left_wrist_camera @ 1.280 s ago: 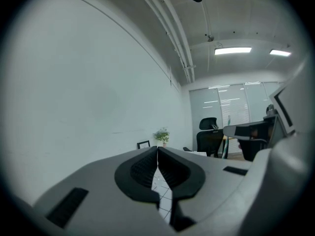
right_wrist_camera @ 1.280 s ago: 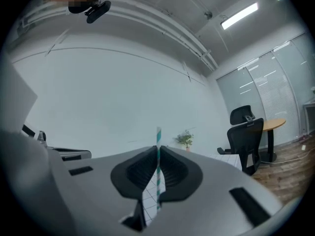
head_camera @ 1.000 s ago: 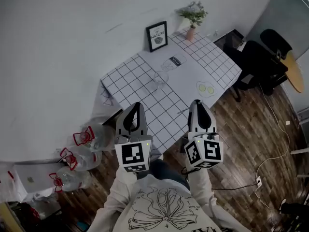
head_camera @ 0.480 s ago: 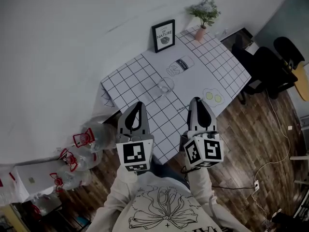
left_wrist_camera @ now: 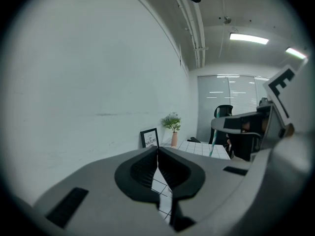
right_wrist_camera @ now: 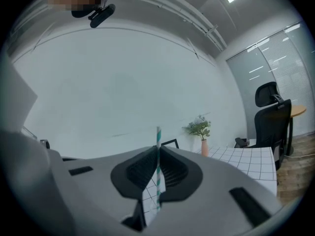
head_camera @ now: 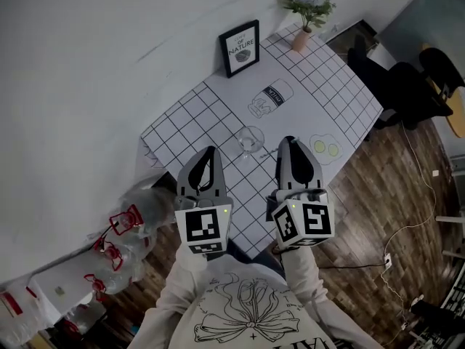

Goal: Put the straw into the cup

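Note:
A clear glass cup [head_camera: 251, 138] stands on the checked tablecloth near the table's front part. My right gripper [head_camera: 289, 144] hovers just right of the cup, over the table's near edge. In the right gripper view that gripper [right_wrist_camera: 157, 154] is shut on a green-and-white striped straw [right_wrist_camera: 158, 144], which stands upright and sticks out above the jaws. My left gripper [head_camera: 208, 153] hangs to the left of the cup. In its own view the left gripper [left_wrist_camera: 157, 156] is shut with nothing between the pads. The cup shows in neither gripper view.
The table [head_camera: 323, 78] carries a framed print [head_camera: 240, 47] and a potted plant [head_camera: 308, 6] at its far side by the wall. Black office chairs [head_camera: 396, 86] stand to the right. Water jugs with red handles [head_camera: 123, 220] lie on the floor at the left.
Both grippers have moved forward and slightly down, from in front of the table to over its near edge, either side of the cup. The straw stays gripped.

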The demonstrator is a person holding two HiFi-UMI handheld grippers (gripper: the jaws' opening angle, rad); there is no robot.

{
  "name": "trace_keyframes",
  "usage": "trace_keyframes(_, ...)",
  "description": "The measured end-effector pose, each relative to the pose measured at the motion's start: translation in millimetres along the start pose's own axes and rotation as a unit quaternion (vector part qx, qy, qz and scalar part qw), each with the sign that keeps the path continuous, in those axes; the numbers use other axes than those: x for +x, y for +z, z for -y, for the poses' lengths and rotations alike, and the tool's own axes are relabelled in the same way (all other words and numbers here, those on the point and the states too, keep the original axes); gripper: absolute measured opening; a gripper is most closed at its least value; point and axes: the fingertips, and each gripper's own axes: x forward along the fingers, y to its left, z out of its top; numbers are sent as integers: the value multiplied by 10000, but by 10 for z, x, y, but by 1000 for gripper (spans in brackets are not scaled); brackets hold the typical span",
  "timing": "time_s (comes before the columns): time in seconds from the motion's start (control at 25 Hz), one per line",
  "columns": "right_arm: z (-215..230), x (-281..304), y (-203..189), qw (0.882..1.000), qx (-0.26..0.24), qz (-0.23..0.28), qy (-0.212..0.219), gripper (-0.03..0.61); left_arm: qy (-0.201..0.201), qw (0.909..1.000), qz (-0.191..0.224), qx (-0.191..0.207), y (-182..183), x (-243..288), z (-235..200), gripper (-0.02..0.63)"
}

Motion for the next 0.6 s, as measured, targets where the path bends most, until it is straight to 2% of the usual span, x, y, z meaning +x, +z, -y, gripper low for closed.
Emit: trace_keyframes(0.6,161,853,-656,9969,104,-762,-149,15,-274,9969,-686,-275,-518,789,-181,5)
